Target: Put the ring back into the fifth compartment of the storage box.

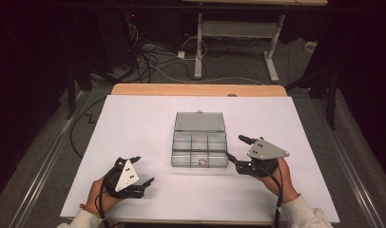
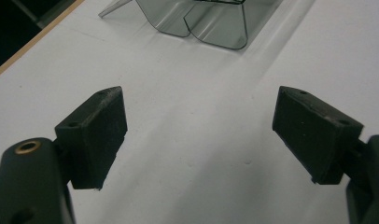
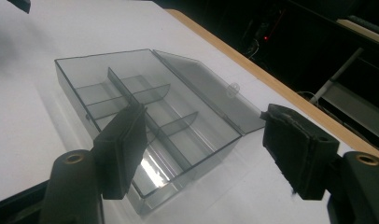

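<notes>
A clear box (image 1: 199, 150) with its lid (image 1: 199, 121) laid open behind it sits mid-table (image 1: 134, 118) on the white sheet. Something small and ring-like (image 1: 202, 162) lies in a front compartment; what it is cannot be made out. In the left gripper view the box (image 2: 201, 21) is cut off at the top edge. The left gripper (image 1: 143, 172), near the front left, is spread wide and holds nothing. The right gripper (image 1: 235, 148), just beside the box's right end, is spread too, empty. No writing is legible anywhere.
</notes>
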`<state>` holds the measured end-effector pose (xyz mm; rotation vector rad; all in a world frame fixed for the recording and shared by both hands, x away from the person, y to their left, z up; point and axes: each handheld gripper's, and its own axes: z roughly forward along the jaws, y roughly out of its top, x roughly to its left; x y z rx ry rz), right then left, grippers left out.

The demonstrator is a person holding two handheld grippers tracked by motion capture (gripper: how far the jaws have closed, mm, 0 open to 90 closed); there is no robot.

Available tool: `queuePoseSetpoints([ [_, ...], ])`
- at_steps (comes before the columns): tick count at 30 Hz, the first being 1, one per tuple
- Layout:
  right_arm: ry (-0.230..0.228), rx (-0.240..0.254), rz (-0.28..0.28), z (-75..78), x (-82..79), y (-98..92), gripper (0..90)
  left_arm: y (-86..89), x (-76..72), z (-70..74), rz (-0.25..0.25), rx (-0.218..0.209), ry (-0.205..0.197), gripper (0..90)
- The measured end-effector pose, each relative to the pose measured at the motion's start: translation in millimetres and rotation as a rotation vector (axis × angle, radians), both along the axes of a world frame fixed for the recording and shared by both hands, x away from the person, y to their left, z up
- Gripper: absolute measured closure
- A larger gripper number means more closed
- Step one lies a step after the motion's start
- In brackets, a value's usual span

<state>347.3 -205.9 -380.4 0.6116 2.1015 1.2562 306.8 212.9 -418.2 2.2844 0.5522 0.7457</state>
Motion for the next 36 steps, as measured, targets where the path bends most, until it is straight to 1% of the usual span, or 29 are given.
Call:
queuePoseSetpoints([
  [3,-0.006,0.000,-0.018,-0.8,-1.5,-3.5,27.9,0.0,-0.3,0.3,-0.001,0.000,-0.002,17.5],
  [7,-0.015,0.000,-0.026,-2.4,-4.6,-7.8,25.7,0.5,-0.1,0.0,0.002,-0.002,0.000,17.5],
  [16,-0.031,-0.016,-0.046,-8.6,-12.1,-17.5,24.6,0.2,-0.1,-0.2,0.002,0.001,-0.001,17.5],
  [22,-0.027,-0.021,-0.054,-14.8,-16.9,-25.9,24.3,-0.5,-0.3,-0.4,0.003,0.004,-0.002,17.5],
  [29,-0.025,-0.045,-0.073,-22.5,-21.6,-32.7,23.4,-0.9,-0.5,-0.6,0.004,0.008,-0.003,17.5],
  [32,-0.027,-0.045,-0.077,-25.4,-23.6,-36.4,23.3,-0.8,-0.1,-0.8,0.006,0.008,-0.002,17.5],
  [36,-0.017,-0.040,-0.077,-29.3,-25.8,-41.8,23.3,-1.0,-0.2,-1.5,0.006,0.009,0.000,17.5],
])
